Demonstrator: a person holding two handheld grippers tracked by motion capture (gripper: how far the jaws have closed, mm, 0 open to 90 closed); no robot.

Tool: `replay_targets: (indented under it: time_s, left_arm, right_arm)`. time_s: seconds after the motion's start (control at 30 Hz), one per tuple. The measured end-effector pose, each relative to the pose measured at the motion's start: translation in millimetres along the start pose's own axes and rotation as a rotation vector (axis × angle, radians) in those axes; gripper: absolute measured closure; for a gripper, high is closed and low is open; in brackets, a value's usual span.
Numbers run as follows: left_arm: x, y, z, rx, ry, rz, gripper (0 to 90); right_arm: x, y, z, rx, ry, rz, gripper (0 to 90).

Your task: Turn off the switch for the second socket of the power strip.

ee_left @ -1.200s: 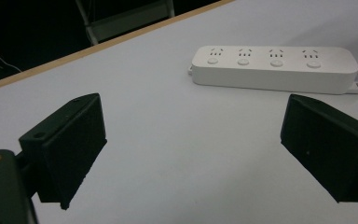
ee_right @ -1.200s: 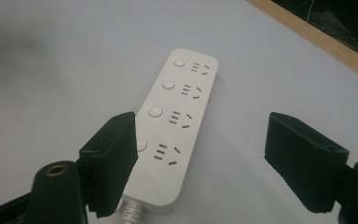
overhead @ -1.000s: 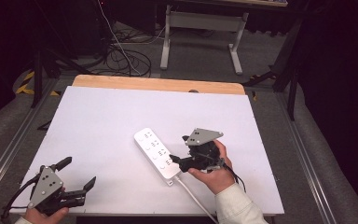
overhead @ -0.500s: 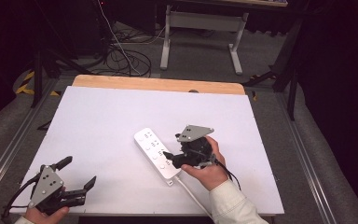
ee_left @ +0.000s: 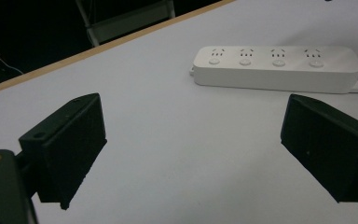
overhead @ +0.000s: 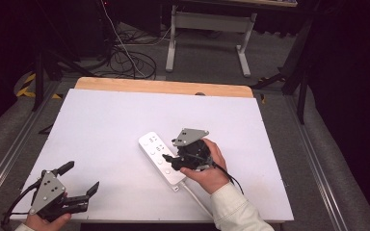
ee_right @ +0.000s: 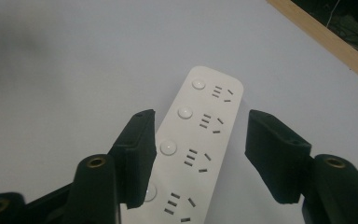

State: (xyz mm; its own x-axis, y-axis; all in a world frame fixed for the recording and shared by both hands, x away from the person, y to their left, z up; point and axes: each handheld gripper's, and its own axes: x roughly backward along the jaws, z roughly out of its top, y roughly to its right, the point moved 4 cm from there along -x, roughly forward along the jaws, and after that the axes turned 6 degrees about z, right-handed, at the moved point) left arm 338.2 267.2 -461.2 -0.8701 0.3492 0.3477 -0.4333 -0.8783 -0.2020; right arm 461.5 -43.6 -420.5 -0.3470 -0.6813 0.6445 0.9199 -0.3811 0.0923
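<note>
Your landmark is the white power strip [overhead: 161, 158], which lies flat on the white table [overhead: 101, 125], a little toward your right of the middle, with its long side running diagonally away from you to the left. It has four sockets, each with a round button beside it. A white cord [overhead: 195, 196] leaves its near end and runs to the table's near edge, by your right sleeve [overhead: 233, 209].

Your right gripper [overhead: 169, 160] sits over the strip's near half, held in your right hand [overhead: 211, 166] just to the right of the strip. Its jaws are spread apart and hold nothing. In the right gripper view they stand on either side of the strip [ee_right: 200, 140]: one jaw is over the button edge near the third button, the other is off the socket side, above bare table. You cannot tell from these pictures whether either jaw touches the strip.

Your left gripper [overhead: 79, 179] is well apart from the strip, toward the table's near left corner, in your left hand [overhead: 46, 222]. Its jaws are wide open and empty. In the left gripper view they frame bare table, and the strip [ee_left: 275, 67] lies beyond them, side-on, with its four buttons in a row.

Past the strip, the table's far edge is a bare wood strip [overhead: 164, 87].
</note>
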Motion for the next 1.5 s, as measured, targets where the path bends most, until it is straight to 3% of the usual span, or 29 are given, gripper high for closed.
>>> replay_targets:
  time_s: [0.07,0.1,0.13,0.17,0.2,0.27,0.43,0.57,0.8,1.33,1.5]
  left_arm:
    - [-0.4,0.1,0.0,-0.003,-0.001,0.001,7.2]
    - [-0.5,0.1,-0.1,-0.003,-0.002,0.002,7.2]
    - [-0.5,0.1,-0.1,-0.003,-0.003,0.002,7.2]
    - [-0.5,0.0,-0.1,-0.003,-0.002,0.002,7.2]
    - [-0.5,0.0,-0.1,-0.003,-0.002,0.002,7.2]
    - [-0.5,-0.4,-0.1,-0.007,-0.004,0.003,7.3]
    - [-0.7,-0.4,-0.2,-0.008,-0.004,0.004,7.2]
    - [-0.5,-0.5,-0.2,-0.007,-0.003,0.004,7.2]
    - [-0.7,0.1,-0.3,-0.004,-0.003,0.002,7.3]
    - [-0.8,0.5,-0.2,-0.011,-0.001,0.001,7.3]
    - [-0.7,0.1,-0.2,-0.018,-0.002,0.003,7.3]
  right_arm:
    - [-2.2,-0.9,0.2,0.0,-0.01,0.012,48.6]
    - [-4.6,-0.2,0.5,-0.001,-0.02,0.041,57.0]
    - [-4.6,-0.2,0.5,-0.001,-0.02,0.041,57.0]
    - [-6.3,-0.7,1.5,0.01,-0.03,0.047,65.5]
    - [-6.3,-0.7,1.5,0.01,-0.03,0.047,65.5]
    - [-9.0,-0.6,2.4,-0.004,-0.04,0.099,74.6]
    - [-16.3,-1.3,5.0,0.007,-0.069,0.123,84.5]
    - [-23.4,-1.7,5.1,-0.019,-0.082,0.161,90.0]
    - [-33.1,0.0,4.8,-0.108,-0.086,0.208,90.0]
    - [-53.5,-1.3,-2.3,-0.132,-0.126,0.185,90.0]
    - [-58.0,-1.3,-5.8,-0.105,-0.145,0.148,90.0]
